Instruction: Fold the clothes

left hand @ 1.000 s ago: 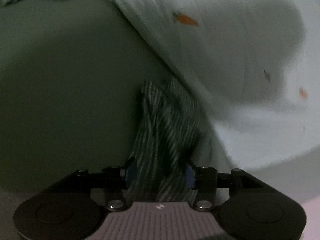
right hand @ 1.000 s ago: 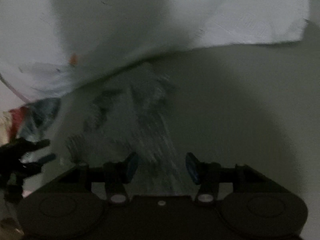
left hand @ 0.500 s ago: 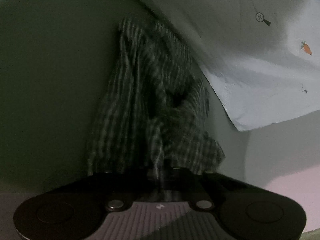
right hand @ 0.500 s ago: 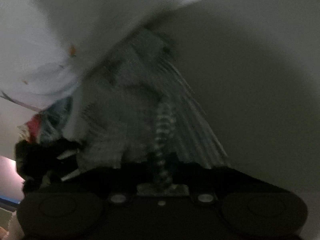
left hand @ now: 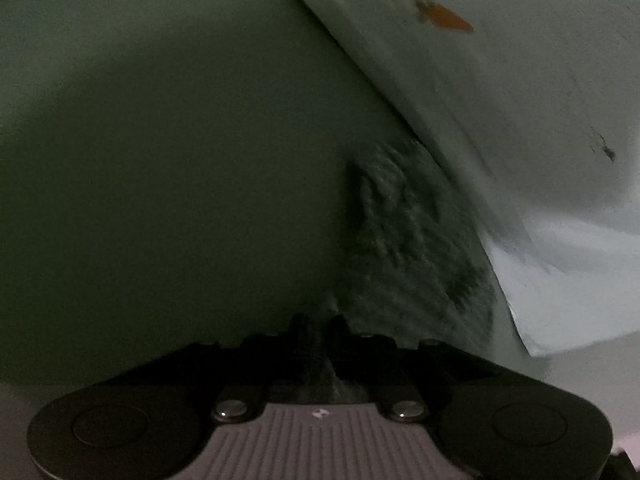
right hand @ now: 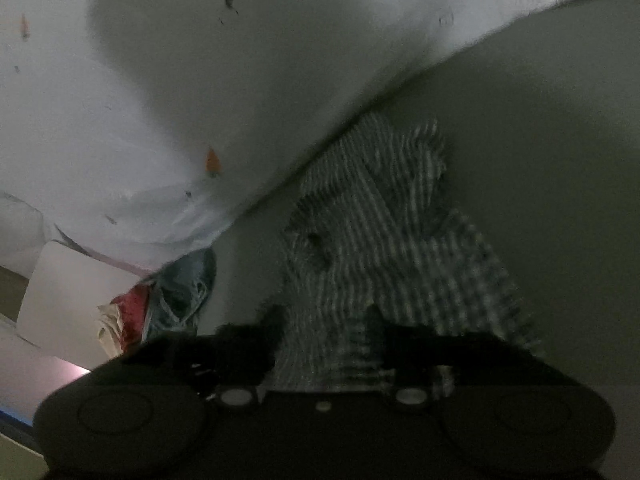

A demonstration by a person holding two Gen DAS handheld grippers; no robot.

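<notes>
Right wrist view alone shows a clothes heap [right hand: 176,292] at 8 o'clock, and its right tool [right hand: 326,320], jaws just parted, stands released around the checked cloth [right hand: 384,232] lying on the green bench [right hand: 540,140]. The cloth's long axis runs from 6 toward 12 o'clock, meeting a pale sheet [right hand: 180,80]. In the left view the left tool [left hand: 320,328], jaws just easing, looks clenched on the cloth, both tools pitched down.
</notes>
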